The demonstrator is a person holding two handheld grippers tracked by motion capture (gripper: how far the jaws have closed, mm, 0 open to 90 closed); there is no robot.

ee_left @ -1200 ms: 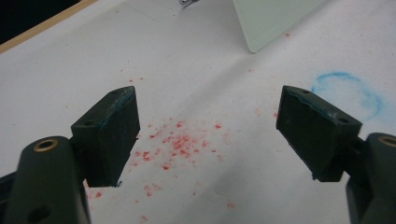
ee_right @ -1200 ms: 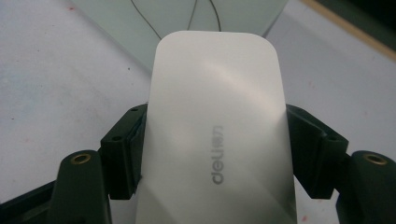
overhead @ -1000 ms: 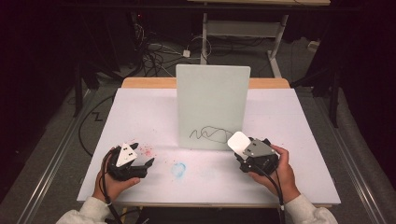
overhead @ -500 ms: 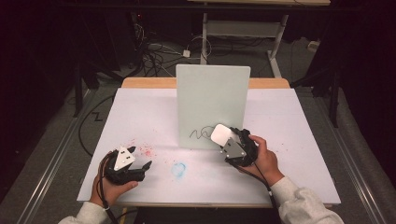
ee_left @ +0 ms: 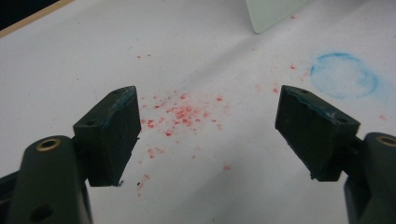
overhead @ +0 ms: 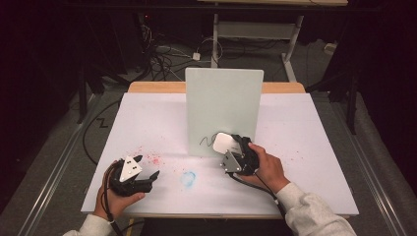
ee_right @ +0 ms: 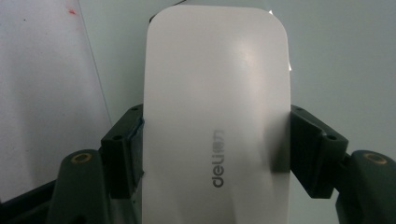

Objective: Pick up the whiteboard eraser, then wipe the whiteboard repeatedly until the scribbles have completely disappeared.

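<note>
A pale upright board (overhead: 223, 108) stands mid-table with a black scribble (overhead: 205, 140) near its lower edge. My right gripper (overhead: 227, 146) is shut on a white eraser (overhead: 223, 142) and holds it against the board's bottom, right beside the scribble. In the right gripper view the eraser (ee_right: 217, 116), marked "deli", sits clamped between both jaws of the gripper (ee_right: 217, 151) with the board (ee_right: 336, 56) close behind it. My left gripper (overhead: 147, 166) rests low at the front left, open and holding nothing. Its jaws (ee_left: 208, 133) stand wide apart over red specks (ee_left: 180, 114).
The white table top (overhead: 295, 128) carries a blue ring smudge (overhead: 188, 178) between the hands and red specks (overhead: 155, 160) near the left gripper. The blue ring (ee_left: 344, 81) and the board's corner (ee_left: 273, 14) lie ahead of the left gripper. Dark floor and cables lie beyond.
My right hand has carried the eraser leftward and down, up to the board's lower edge by the scribble. The left hand has hardly moved.
</note>
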